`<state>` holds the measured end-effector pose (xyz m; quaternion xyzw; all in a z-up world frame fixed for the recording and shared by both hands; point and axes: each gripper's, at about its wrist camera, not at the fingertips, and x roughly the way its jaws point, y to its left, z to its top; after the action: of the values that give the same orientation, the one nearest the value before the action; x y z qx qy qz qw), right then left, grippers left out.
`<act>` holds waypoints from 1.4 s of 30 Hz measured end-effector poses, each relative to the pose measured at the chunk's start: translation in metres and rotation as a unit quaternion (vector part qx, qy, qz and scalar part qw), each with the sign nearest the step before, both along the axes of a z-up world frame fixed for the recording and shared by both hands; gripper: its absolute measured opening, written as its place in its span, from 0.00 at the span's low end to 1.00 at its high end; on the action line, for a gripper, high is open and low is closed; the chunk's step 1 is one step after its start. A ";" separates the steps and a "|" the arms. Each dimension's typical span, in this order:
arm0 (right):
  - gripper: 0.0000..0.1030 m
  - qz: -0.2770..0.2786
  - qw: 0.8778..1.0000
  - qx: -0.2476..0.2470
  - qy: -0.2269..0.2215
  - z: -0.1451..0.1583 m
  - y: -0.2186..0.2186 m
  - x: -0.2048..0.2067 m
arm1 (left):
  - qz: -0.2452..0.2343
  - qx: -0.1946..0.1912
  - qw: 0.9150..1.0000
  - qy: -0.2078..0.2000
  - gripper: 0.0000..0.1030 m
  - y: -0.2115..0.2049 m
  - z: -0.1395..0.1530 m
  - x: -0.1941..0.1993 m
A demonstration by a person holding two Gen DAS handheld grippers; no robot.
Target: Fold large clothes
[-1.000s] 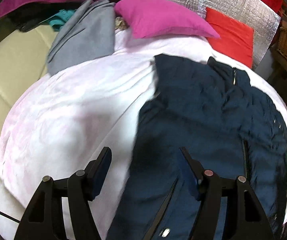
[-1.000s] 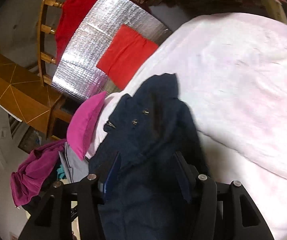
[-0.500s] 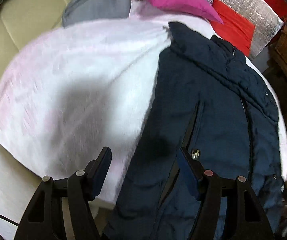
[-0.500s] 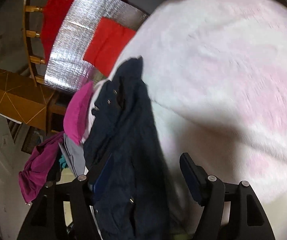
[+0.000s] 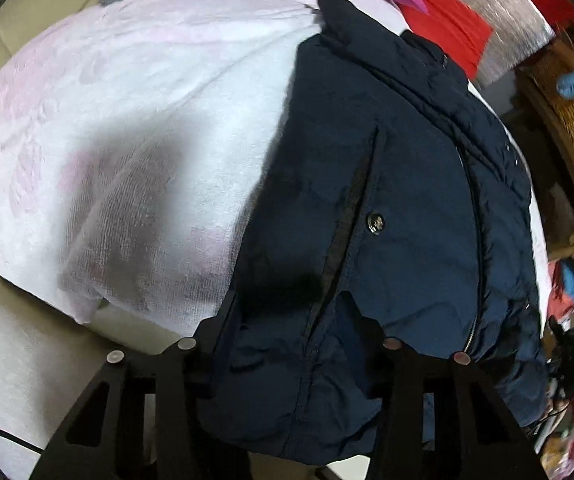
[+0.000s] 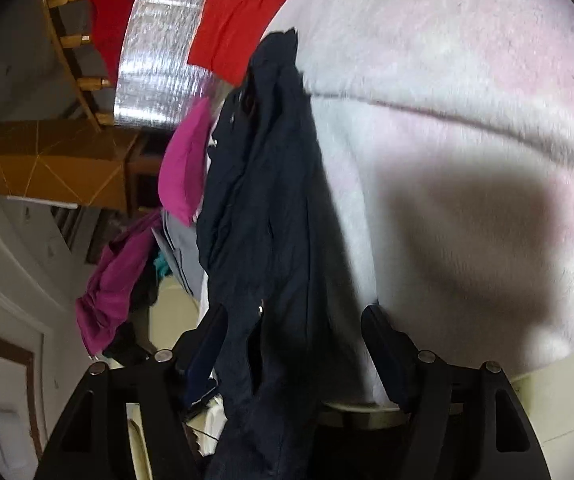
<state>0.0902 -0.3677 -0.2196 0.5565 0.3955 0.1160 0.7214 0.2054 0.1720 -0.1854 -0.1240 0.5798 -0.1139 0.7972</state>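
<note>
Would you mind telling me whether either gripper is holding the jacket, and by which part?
Neither grips yet: the left gripper and right gripper are open, straddling the navy jacket's hem end.

Spread right tongs (image 6: 293,344) straddle navy jacket (image 6: 263,184) on white blanket (image 6: 447,120).

The left gripper (image 5: 291,320) reaches forward with its jaws spread wide, the two black fingers (image 5: 367,322) standing apart at the near edge of the bed, dark fabric lying in the gap between them. The right gripper (image 6: 295,332) likewise has its jaws parted wide, one finger on either side of dark cloth; whether either finger touches it is unclear
</note>
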 end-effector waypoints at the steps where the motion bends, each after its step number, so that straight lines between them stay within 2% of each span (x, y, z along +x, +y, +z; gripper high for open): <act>1: 0.71 0.007 1.000 0.002 0.001 0.000 0.003 0.000 | -0.003 -0.001 1.000 0.001 0.48 -0.001 0.000 -0.001; 3: 0.71 0.025 1.000 0.017 0.001 -0.002 0.012 0.000 | -0.002 -0.001 1.000 0.007 0.48 0.001 -0.001 -0.004; 5: 0.71 0.041 0.999 0.023 0.001 -0.002 0.022 -0.003 | -0.001 0.003 1.000 0.025 0.57 0.002 -0.006 -0.005; 6: 0.71 0.048 0.999 0.021 0.002 -0.001 0.026 -0.001 | 0.000 0.005 0.999 0.040 0.65 0.002 -0.011 -0.005; 7: 0.71 0.055 0.998 0.016 0.005 -0.001 0.031 -0.001 | 0.001 0.008 0.998 0.057 0.67 0.002 -0.015 -0.005; 9: 0.71 0.061 0.998 0.010 0.011 -0.001 0.036 -0.002 | -0.001 0.012 0.997 0.075 0.67 0.001 -0.020 -0.006; 12: 0.71 0.059 0.998 0.008 0.016 -0.004 0.037 -0.002 | -0.014 0.020 0.997 0.071 0.67 -0.004 -0.019 -0.009; 15: 0.71 0.059 0.998 0.002 0.023 -0.007 0.038 -0.001 | -0.025 0.011 0.997 0.067 0.65 -0.012 -0.018 -0.012; 17: 0.71 0.062 0.998 0.000 0.026 -0.008 0.041 -0.001 | -0.035 0.001 0.997 0.062 0.54 -0.016 -0.016 -0.014; 19: 0.71 0.066 0.997 -0.004 0.031 -0.009 0.044 0.000 | -0.038 -0.002 0.998 0.058 0.38 -0.019 -0.015 -0.015; 21: 0.69 0.070 0.997 -0.019 0.036 -0.008 0.049 0.001 | -0.040 -0.014 0.998 0.054 0.34 -0.017 -0.012 -0.017; 23: 0.57 0.075 0.996 -0.039 0.039 -0.006 0.051 0.002 | -0.043 -0.027 0.997 0.051 0.34 -0.015 -0.011 -0.018; 24: 0.56 0.076 0.995 -0.047 0.039 -0.004 0.053 0.003 | -0.046 -0.025 0.997 0.049 0.34 -0.013 -0.015 -0.019; 27: 0.56 0.074 0.994 -0.063 0.043 -0.002 0.055 0.003 | -0.054 -0.007 0.997 0.063 0.56 -0.018 -0.021 -0.019; 32: 0.56 0.074 0.993 -0.066 0.060 -0.004 0.052 -0.002 | -0.076 0.008 0.995 0.059 0.55 -0.027 -0.024 -0.015; 34: 0.58 0.074 0.993 -0.069 0.064 -0.005 0.051 -0.005 | -0.079 0.008 0.995 0.054 0.35 -0.034 -0.023 -0.012; 37: 0.60 0.072 0.993 -0.072 0.066 -0.006 0.050 -0.007 | -0.075 -0.012 0.996 0.046 0.20 -0.037 -0.021 -0.009; 39: 0.60 0.070 0.992 -0.081 0.062 -0.006 0.051 -0.008 | -0.076 -0.034 0.996 0.035 0.17 -0.036 -0.016 -0.011; 40: 0.55 0.069 0.992 -0.085 0.062 -0.006 0.052 -0.008 | -0.076 -0.042 0.996 0.030 0.17 -0.036 -0.014 -0.012; 41: 0.43 0.071 0.991 -0.090 0.062 -0.006 0.054 -0.007 | -0.078 -0.052 0.995 0.025 0.17 -0.035 -0.011 -0.012; 42: 0.38 0.073 0.991 -0.098 0.063 -0.005 0.056 -0.007 | -0.080 -0.059 0.995 0.022 0.17 -0.033 -0.010 -0.013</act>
<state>0.0834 -0.3117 -0.2244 0.4594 0.4886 0.0939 0.7358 0.1926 0.1385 -0.1951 -0.1262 0.5972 -0.2084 0.7642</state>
